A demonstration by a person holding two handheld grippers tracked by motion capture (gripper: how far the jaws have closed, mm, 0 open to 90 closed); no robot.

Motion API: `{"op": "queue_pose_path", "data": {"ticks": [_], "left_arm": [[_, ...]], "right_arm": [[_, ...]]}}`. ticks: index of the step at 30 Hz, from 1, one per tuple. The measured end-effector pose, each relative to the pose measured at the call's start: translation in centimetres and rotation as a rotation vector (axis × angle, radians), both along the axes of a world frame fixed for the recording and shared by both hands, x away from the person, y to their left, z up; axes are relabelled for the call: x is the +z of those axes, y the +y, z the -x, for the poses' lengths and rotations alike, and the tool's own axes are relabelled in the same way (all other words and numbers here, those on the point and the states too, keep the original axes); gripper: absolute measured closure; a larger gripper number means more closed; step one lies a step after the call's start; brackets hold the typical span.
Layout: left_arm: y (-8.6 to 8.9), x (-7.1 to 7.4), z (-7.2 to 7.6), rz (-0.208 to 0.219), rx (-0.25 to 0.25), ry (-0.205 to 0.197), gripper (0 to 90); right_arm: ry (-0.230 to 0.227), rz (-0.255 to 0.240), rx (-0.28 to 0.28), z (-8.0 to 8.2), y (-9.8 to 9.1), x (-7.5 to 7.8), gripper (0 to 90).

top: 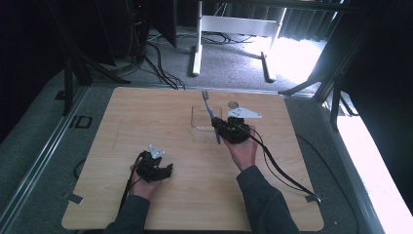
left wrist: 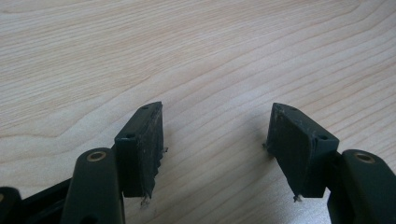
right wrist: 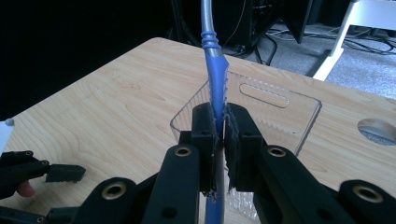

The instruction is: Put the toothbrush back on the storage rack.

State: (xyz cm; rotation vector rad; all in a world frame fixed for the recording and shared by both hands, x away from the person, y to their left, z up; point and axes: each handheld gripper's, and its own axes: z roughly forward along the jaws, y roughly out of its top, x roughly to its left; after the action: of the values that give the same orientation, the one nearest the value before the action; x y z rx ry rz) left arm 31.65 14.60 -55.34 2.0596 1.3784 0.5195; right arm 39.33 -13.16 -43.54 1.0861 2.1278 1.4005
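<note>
Your right gripper [top: 225,127] is above the far middle part of the wooden counter [top: 146,112], and its jaws are clamped on the blue handle of a toothbrush [top: 211,117]. In the right gripper view the toothbrush [right wrist: 215,88] goes between the two black pads, with the blue ribbed part just above them and a grey neck further up. In the high view the brush end points away from you, toward the far edge of the counter, and the handle end comes out on the near side of the jaws.

The toothbrush is over a clear plastic box [top: 204,124] that stands on the counter. In the right gripper view the clear plastic box [right wrist: 299,116] is directly behind the jaws, with a slot handle cut in its far wall. I cannot tell if the toothbrush touches the box.

Your left gripper [top: 168,170] is low near the front left part of the counter, well apart from the box. In the left gripper view the left gripper [left wrist: 215,140] has its jaws apart, with bare wood between them.
</note>
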Motion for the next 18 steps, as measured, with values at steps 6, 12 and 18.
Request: {"op": "queue_pose_path", "data": {"ticks": [6, 12, 18], "left_arm": [[0.01, 0.0, 0.0, 0.0, -0.001, 0.0, 36.5], [0.01, 0.0, 0.0, 0.0, -0.002, 0.0, 36.5], [0.02, 0.0, -0.01, 0.0, -0.002, 0.0, 36.5]], "right_arm": [[-0.005, -0.007, -0.006, -0.17, -0.05, 0.01, 82.7], [-0.015, -0.014, -0.008, -0.3, -0.08, 0.04, 82.7], [-0.017, -0.024, -0.013, -0.47, -0.21, 0.18, 82.7]]}}
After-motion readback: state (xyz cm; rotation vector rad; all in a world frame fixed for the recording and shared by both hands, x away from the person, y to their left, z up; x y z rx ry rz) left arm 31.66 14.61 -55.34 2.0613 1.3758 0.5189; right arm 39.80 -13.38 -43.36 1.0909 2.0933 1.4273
